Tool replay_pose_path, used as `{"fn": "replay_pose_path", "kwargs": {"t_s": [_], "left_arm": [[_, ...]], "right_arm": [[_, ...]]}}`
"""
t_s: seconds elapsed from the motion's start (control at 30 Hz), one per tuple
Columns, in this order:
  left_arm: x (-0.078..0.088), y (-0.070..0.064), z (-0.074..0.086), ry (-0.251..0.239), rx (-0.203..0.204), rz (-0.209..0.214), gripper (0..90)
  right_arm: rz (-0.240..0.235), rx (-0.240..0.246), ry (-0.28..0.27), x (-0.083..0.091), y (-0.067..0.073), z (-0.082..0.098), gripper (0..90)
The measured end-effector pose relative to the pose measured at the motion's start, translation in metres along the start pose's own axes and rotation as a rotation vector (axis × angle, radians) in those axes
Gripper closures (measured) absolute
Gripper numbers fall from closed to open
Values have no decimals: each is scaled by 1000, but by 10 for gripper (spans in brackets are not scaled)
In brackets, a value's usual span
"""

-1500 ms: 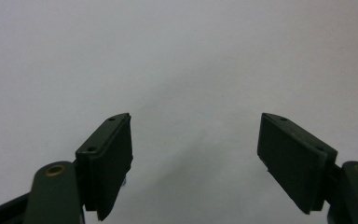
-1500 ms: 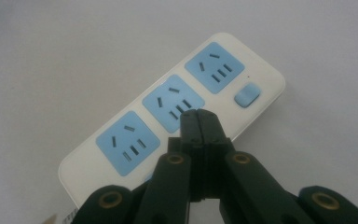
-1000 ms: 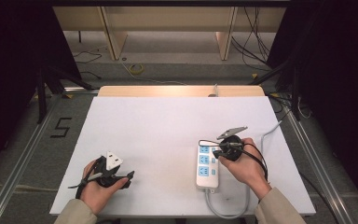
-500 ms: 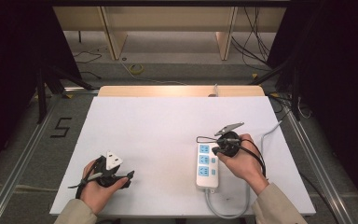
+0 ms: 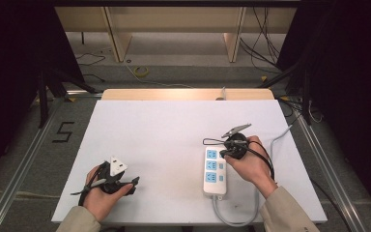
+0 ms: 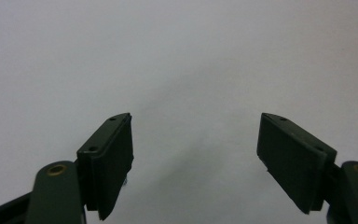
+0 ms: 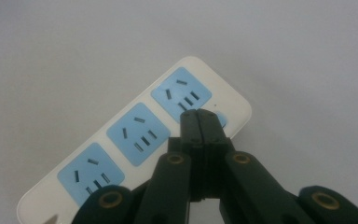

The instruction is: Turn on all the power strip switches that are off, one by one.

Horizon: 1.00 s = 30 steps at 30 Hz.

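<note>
Right claw (image 7: 199, 113) is pressed shut with nothing between its jaws, its tips poised over the far end of the power strip (image 7: 135, 135), just above the small blue switch beside the last socket; whether the tips touch the switch cannot be told. Left claw (image 6: 196, 154) is spread wide and empty, looking out over bare white bench (image 6: 177, 56).

From the high view, the power strip (image 5: 214, 171) lies flat on the bench (image 5: 154, 125) near its right front part, long axis running away from the person, with the right claw (image 5: 223, 153) at its right edge and the right hand (image 5: 249, 162) beside it. Its grey cable (image 5: 232, 220) loops off the near end and curls round toward the bench's front edge. The left claw (image 5: 134, 182) rests well apart, at the left front of the bench.

By the look of it, the strip is a rigid, smooth plastic body, fairly light, and likely to slide on the bench if pushed at one end. The long side edges seem the best place to pinch it, across its narrow width near the middle. The stiff cable will probably tug and swing the near end when lifted.
</note>
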<state>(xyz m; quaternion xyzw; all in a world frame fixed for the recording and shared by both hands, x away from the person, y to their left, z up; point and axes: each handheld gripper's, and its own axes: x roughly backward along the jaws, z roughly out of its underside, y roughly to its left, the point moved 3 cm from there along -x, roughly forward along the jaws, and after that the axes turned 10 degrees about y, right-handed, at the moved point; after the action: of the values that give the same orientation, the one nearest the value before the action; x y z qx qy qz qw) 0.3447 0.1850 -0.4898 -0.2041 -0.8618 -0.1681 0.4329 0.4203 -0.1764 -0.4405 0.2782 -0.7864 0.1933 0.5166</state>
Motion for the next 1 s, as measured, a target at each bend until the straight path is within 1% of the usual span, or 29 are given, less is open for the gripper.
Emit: {"fn": "replay_pose_path", "kwargs": {"t_s": [0.2, 0.27, 0.6, 1.0], "left_arm": [[0, 0, 0, -7, 7, 1, 270], [0, 0, 0, 0, 2, 0, 270], [0, -1, 0, -6, -3, -1, 273], [0, 0, 0, -4, 1, 0, 273]], "right_arm": [[5, -3, 6, -1, -2, -3, 900], [7, -2, 9, -2, -3, -3, 900], [7, -14, 10, -4, -7, -7, 900], [15, -21, 11, -4, -11, -14, 900]]}}
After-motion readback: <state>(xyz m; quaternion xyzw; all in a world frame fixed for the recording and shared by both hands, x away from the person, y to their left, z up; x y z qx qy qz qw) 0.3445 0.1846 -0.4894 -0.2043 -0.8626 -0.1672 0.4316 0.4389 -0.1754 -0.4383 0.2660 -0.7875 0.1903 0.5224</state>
